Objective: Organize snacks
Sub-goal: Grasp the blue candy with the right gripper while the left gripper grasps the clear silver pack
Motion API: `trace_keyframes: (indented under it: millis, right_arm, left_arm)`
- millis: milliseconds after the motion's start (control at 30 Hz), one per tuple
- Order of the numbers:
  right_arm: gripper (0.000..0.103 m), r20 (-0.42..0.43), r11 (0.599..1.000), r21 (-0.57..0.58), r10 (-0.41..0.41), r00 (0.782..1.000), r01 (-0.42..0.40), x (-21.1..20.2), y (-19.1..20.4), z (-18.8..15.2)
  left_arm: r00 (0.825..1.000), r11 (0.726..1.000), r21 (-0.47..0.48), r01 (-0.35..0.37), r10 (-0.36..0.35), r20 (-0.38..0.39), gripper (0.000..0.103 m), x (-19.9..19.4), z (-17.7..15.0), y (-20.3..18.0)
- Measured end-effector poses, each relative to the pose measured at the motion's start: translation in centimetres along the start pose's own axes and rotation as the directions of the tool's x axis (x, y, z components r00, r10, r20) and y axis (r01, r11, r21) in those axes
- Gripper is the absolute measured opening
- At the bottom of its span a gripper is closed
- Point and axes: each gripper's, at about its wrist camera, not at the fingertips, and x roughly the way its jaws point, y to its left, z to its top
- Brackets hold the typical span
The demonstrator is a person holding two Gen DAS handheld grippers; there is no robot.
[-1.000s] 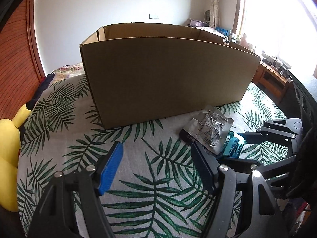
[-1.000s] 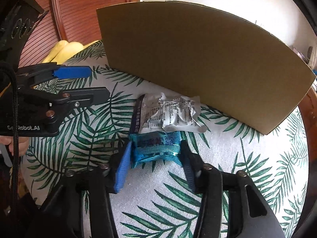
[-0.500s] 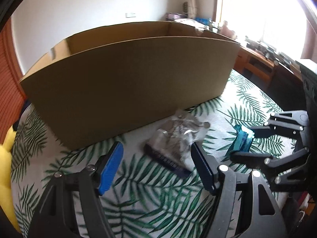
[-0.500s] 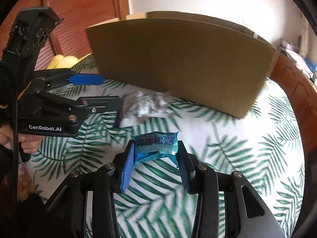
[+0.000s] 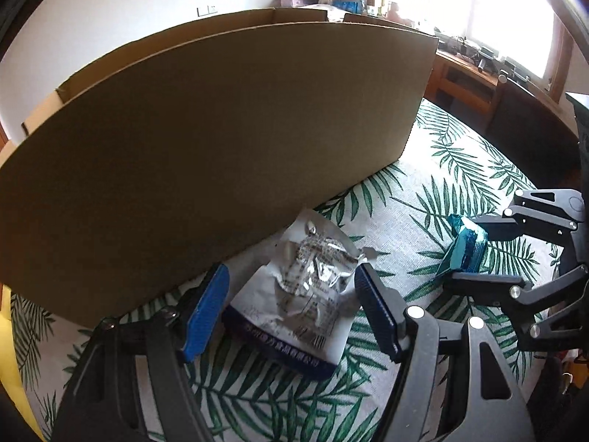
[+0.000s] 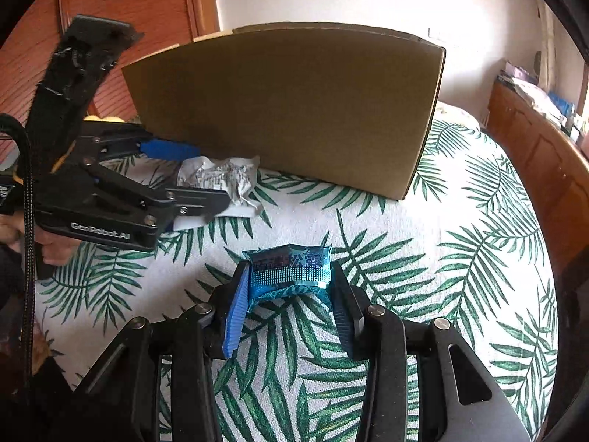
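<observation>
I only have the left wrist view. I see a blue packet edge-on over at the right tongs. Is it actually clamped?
Observer: Yes. The right tongs have both pads pressed on the blue packet, held above the leaf-print cloth.
Operator: What is printed on its face?
Observer: Dark characters across the top and a dotted band beneath.
Operator: Is my left tongs' hand visible?
Observer: Yes, a hand grips the left tongs beside the silver packet.

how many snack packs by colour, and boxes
silver pack: 1
blue pack: 1
cardboard box: 1
total: 3
</observation>
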Motion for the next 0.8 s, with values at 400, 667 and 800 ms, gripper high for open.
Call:
trace_keyframes:
  millis: [400, 667, 800]
  right_arm:
    - [0.041, 0.016, 0.999, 0.026, 0.044, 0.999, -0.044, -0.4, -1.6, -0.6]
    - [0.041, 0.030, 0.999, 0.015, 0.038, 0.999, -0.038, -0.9, -1.0, -0.7]
    - [0.041, 0.030, 0.999, 0.015, 0.038, 0.999, -0.039, -0.9, -1.0, -0.8]
  left_arm:
    - [0.998, 0.998, 0.026, 0.059, -0.058, -0.031, 0.071, 0.1, 1.3, -0.6]
    - [0.997, 0.999, 0.038, 0.009, -0.006, -0.082, 0.071, 1.6, 1.7, -0.9]
    - [0.996, 1.000, 0.018, 0.025, -0.024, -0.088, 0.073, 1.9, 1.9, -0.5]
